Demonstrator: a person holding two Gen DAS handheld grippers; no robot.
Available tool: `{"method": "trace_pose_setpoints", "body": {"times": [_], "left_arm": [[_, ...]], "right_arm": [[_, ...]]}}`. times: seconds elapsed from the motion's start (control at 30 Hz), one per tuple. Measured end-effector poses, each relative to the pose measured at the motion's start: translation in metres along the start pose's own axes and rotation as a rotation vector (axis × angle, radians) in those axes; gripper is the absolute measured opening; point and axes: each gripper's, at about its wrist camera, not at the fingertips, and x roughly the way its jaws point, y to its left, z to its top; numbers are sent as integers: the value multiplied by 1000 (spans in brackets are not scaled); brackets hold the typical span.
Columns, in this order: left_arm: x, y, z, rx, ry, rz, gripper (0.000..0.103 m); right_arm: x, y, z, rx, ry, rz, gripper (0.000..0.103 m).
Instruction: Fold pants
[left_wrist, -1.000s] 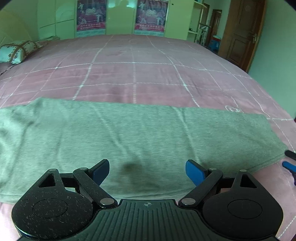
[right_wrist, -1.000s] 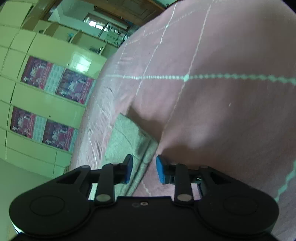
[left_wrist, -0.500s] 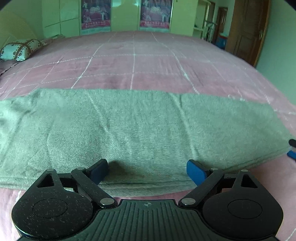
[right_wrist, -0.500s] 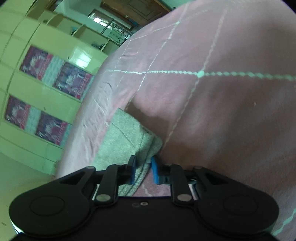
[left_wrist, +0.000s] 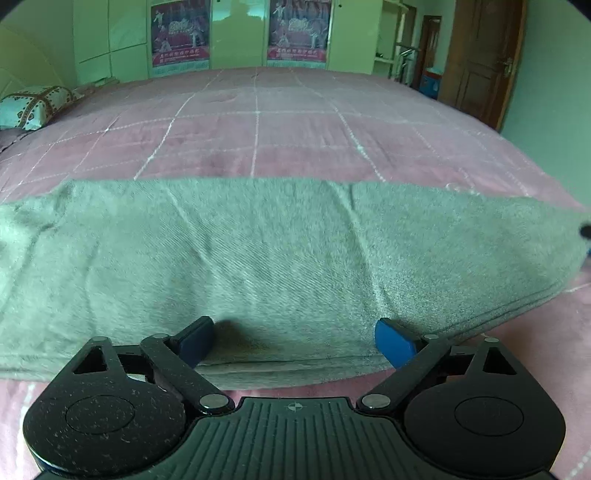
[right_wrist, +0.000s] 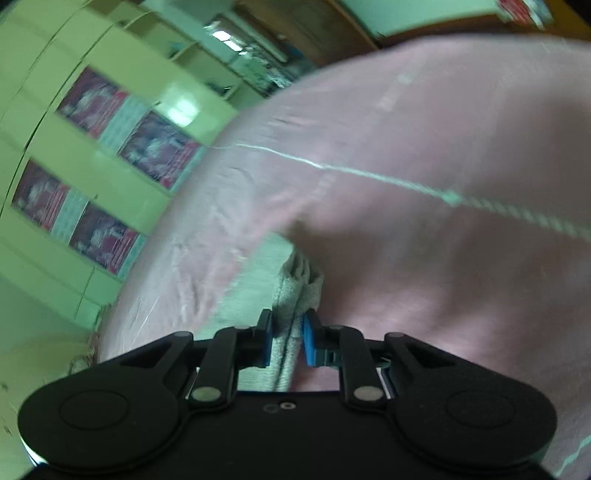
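Grey pants (left_wrist: 280, 258) lie folded lengthwise in a long strip across the pink bed. My left gripper (left_wrist: 293, 341) is open, low over the strip's near edge at its middle, blue pads on either side. My right gripper (right_wrist: 288, 341) is shut on the end of the pants (right_wrist: 295, 288), with the cloth bunched between its blue pads. The right gripper's tip shows at the far right edge of the left wrist view (left_wrist: 585, 232), at the end of the strip.
The pink quilted bedspread (left_wrist: 258, 122) with white grid lines stretches beyond the pants. A patterned pillow (left_wrist: 33, 107) lies at the far left. Green wardrobes with posters (left_wrist: 181, 33) stand behind the bed and a brown door (left_wrist: 480, 59) is at the right.
My right gripper closed on the end of the pants and the view tilted, blurring. My left gripper dropped lower and closer to the near edge of the strip, still open.
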Motion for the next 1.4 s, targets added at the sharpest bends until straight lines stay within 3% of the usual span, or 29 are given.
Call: {"method": "trace_pose_setpoints", "body": {"times": [0.07,0.2,0.3,0.43,0.5,0.57,0.6,0.63,0.67,0.7,0.77,0.9,0.97,1.1,1.17,1.23,1.27,1.3,1.33,1.4], "left_arm": [[-17,26,0,-16,-40,-5,93],[-52,116,-10,-88,-103,96,93],[-76,193,-17,-143,-124,202,93],[-102,281,-32,-259,-132,304,94],[-109,311,-43,-304,-132,334,94],[-109,332,-53,-338,-119,345,94],[-107,340,-58,-350,-115,349,94],[-108,344,-62,-359,-118,347,94],[-108,346,-65,-366,-124,338,94],[-108,346,-66,-372,-125,320,94],[-97,340,-61,-372,-119,263,94],[-68,292,-34,-324,-102,101,93],[-51,271,-20,-307,-72,42,85],[-13,249,-8,-324,46,36,78],[-6,243,-7,-346,45,21,78],[2,243,-4,-407,29,-52,78],[7,243,-3,-447,23,-100,70],[12,245,-4,-484,30,-138,28],[14,246,-4,-503,36,-107,18],[-2,248,-5,-516,-67,-112,16]], "right_arm": [[-10,33,-1,-103,-20,18,8],[-17,118,-22,-346,-22,77,8],[-10,190,-62,-534,-11,134,8],[12,270,-143,-697,41,225,8],[28,297,-192,-735,122,275,9],[44,313,-246,-784,198,315,15],[57,316,-278,-820,271,332,23],[68,319,-302,-838,392,313,14],[72,318,-320,-839,483,304,12],[62,313,-325,-824,463,347,16],[44,300,-316,-772,393,366,16],[38,273,-264,-647,333,288,17],[35,256,-235,-602,310,260,19],[22,229,-203,-597,260,228,22],[22,213,-203,-580,258,214,22],[24,200,-200,-562,258,204,22],[25,196,-203,-558,258,200,22],[21,188,-202,-551,258,193,22],[26,188,-205,-544,257,190,22],[24,187,-200,-540,226,181,21]]}}
